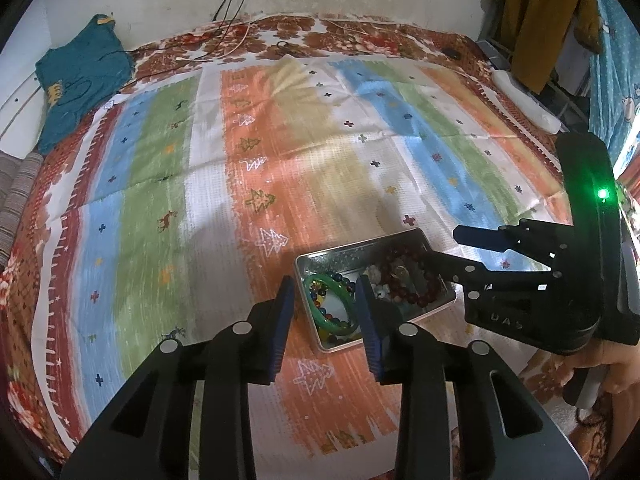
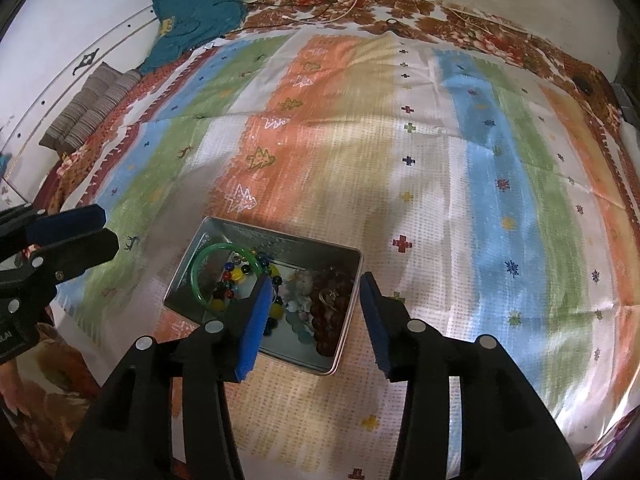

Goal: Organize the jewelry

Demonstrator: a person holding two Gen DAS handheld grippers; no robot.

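A silver metal tray lies on a striped cloth. It holds a green bangle, a multicoloured bead bracelet, dark red bead strings and small pale pieces. My left gripper is open and empty, just above the tray's near left part. My right gripper is open and empty, hovering over the tray's right half. In the left wrist view the right gripper reaches in from the right.
The striped cloth covers a floral bedspread. A teal garment lies at the far left corner. Cables run along the far edge. A white object sits at the right edge.
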